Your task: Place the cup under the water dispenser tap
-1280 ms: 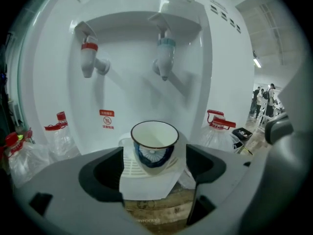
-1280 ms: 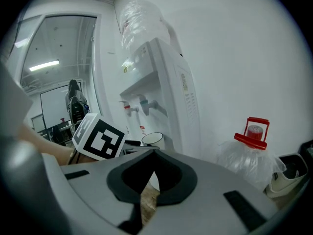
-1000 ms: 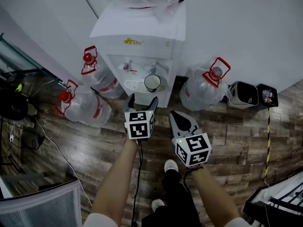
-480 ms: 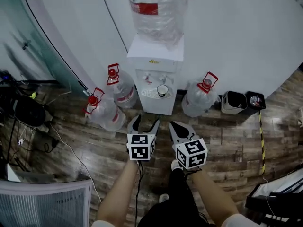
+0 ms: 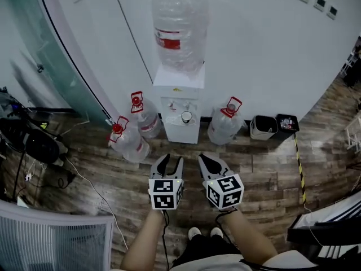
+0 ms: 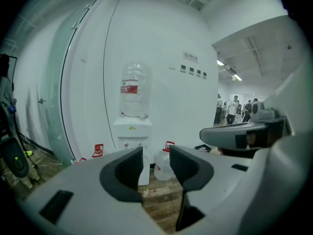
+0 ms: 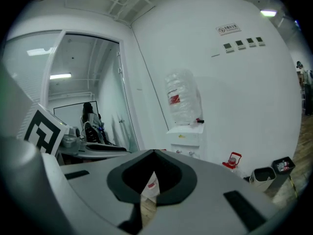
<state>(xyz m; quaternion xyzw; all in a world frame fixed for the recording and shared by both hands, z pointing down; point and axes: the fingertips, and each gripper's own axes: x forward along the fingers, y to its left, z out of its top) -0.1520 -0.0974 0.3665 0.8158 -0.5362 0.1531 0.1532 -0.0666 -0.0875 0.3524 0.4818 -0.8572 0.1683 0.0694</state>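
A white cup (image 5: 186, 117) stands on the drip tray of the white water dispenser (image 5: 179, 89), below its taps, with a big clear bottle (image 5: 179, 30) on top. Both grippers hang well back from it over the wooden floor. My left gripper (image 5: 171, 161) is open; its jaws have just been closing and a narrow gap with nothing in it shows between them. My right gripper (image 5: 204, 159) is shut and empty. In the left gripper view the dispenser (image 6: 131, 130) stands far beyond the left gripper (image 6: 156, 160). The right gripper view shows the dispenser (image 7: 185, 137) past the right gripper (image 7: 154, 154).
Three water jugs with red caps flank the dispenser: two on the left (image 5: 128, 143) (image 5: 145, 116), one on the right (image 5: 224, 126). Two small bins (image 5: 262, 127) (image 5: 287, 123) stand by the wall. A glass partition (image 5: 51, 55) and cables (image 5: 84, 179) lie left.
Both grippers have drawn back from the dispenser and risen, so it looks smaller and farther. The left jaws have narrowed. The cup stays on the drip tray.
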